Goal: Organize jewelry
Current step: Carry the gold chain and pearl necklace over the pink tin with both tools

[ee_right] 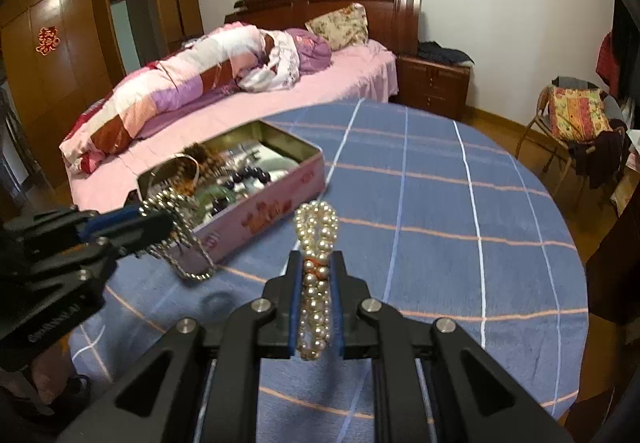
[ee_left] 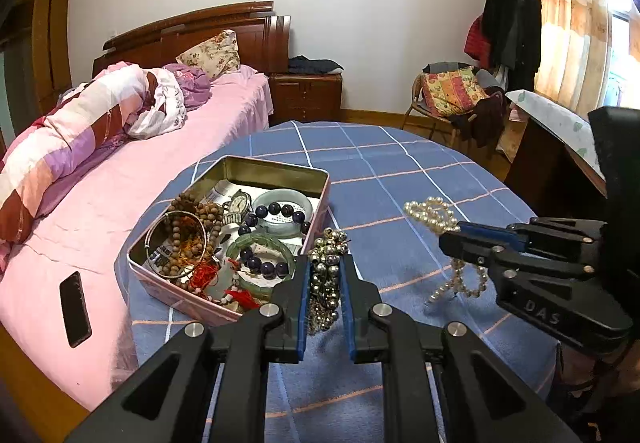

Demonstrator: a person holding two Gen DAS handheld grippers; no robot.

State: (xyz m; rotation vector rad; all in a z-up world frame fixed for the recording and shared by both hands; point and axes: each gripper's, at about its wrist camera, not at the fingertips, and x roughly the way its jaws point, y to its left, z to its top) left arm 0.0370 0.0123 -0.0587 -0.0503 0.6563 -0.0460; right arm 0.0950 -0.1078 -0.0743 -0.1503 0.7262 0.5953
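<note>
Between the left gripper's (ee_left: 325, 275) blue-padded fingers (ee_left: 303, 295), closed on it, hangs a silver metal-bead chain (ee_left: 326, 275), beside the open pink rectangular tin (ee_left: 256, 171) of bracelets. Right of it, the right gripper (ee_right: 317, 275) has clamped a cream pearl-bead strand (ee_right: 316, 239), held above the round blue checked surface (ee_right: 460, 211).

The right gripper (ee_right: 316, 263) has its jaws squeezed on a string of pearls (ee_right: 317, 243). The pearls stick up in a loop past the tips. The left gripper (ee_right: 160, 225) holds a silver bead chain (ee_right: 188, 239) near the left edge of the bench (ee_right: 440, 203). A pink tin box (ee_right: 272, 203) full of jewelry sits beside it.
</note>
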